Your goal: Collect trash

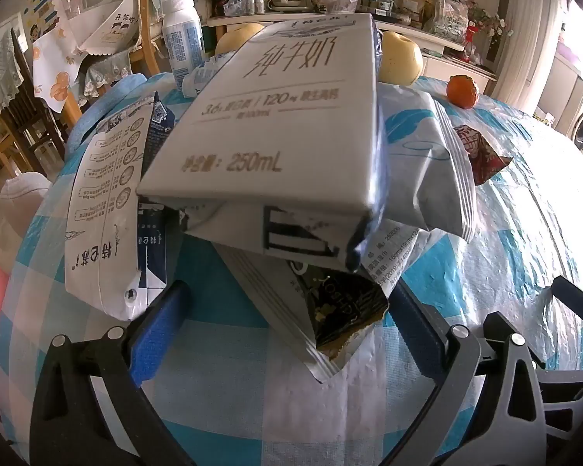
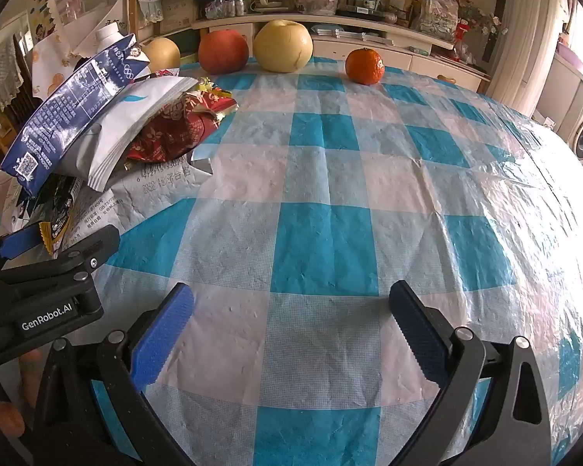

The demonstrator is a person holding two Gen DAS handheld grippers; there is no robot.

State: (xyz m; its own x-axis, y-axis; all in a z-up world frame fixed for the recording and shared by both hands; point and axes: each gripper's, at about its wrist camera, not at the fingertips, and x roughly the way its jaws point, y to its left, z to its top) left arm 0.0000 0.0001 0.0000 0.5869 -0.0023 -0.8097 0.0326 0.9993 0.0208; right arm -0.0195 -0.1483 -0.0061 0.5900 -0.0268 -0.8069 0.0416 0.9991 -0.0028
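On the left side of the checked surface (image 2: 330, 240) the trash is sitting heaped in one pile: milk carton (image 1: 276, 116) lying flat on top, white pouch (image 1: 427, 163) and red wrapper (image 1: 482, 151) under its right side, dark foil wrapper (image 1: 342, 310) sticking out at the near edge, second carton (image 1: 105, 209) leaning at the left. Stacking like that is probably keeping the waste in one spot for a single sweep; the carton is looking loosely balanced, so it could slide if the lower wrappers are pulled first.

Left hand-held gripper (image 1: 287, 330) is hovering over the pile's near edge, angled down, jaws standing wide, nothing between the pads except the foil wrapper's tip lying below them, untouched as far as I can tell. Right hand-held gripper (image 2: 291, 330) is also standing wide and holding nothing, pointing down at bare cloth, well apart from the pile.

Fruit is lining the far edge: red apple (image 2: 223, 51), pear (image 2: 283, 45), orange (image 2: 364, 66), another pear (image 2: 161, 53) behind the pile. Not trash, I'm judging, so best left alone.

Room: right half of the surface is lying open, plenty of space for the right one to swing in. Left edge of the surface is running just beside the pile, with chairs (image 1: 19, 108) beyond, so anything pushed leftward is risking a drop. No bin is showing in either view.
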